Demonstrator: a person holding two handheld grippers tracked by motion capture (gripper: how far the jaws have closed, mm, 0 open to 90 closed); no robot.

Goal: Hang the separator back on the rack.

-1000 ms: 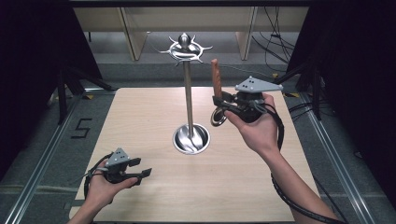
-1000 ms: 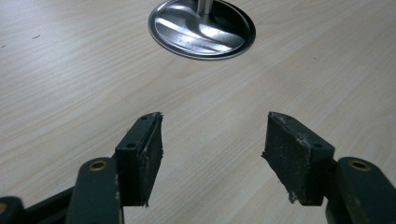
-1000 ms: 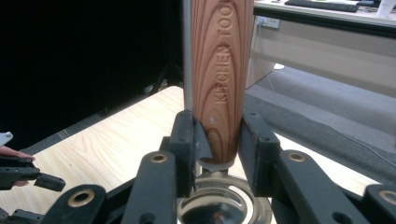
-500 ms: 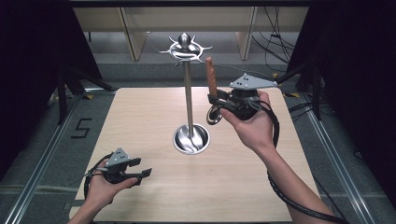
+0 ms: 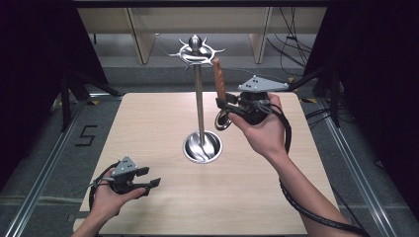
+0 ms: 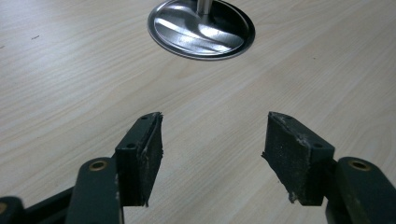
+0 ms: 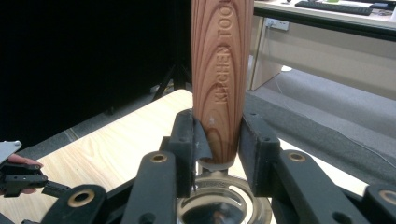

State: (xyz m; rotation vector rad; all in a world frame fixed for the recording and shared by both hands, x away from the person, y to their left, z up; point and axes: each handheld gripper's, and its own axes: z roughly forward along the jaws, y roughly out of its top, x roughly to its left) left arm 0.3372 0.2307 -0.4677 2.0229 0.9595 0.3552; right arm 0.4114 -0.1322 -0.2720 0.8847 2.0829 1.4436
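Nearest the person, the left hand-held gripper [image 5: 148, 183] hovers low over the wooden surface [image 5: 148, 128] with its jaws spread and nothing between them; in the left gripper view its pads [image 6: 299, 158] frame bare wood.

Farther out, the right hand-held gripper [image 5: 225, 105] is raised beside the stand's pole and pinches a kitchen utensil [image 5: 219, 81] at the lower end of its wooden handle [image 7: 222, 79], where wood meets the metal ring-shaped head [image 5: 223, 120]. The handle stands nearly upright, top tilted slightly toward the stand [image 5: 199, 98].

The utensil looks stiff and fairly light, with most of its weight probably in the metal head below the grip. The varnished wood is round and smooth, so it could twist or slide between flat pads; holding close to the head, as here, should limit swinging.

Beyond, the stand's hooked crown [image 5: 196, 49] sits near the handle's top.
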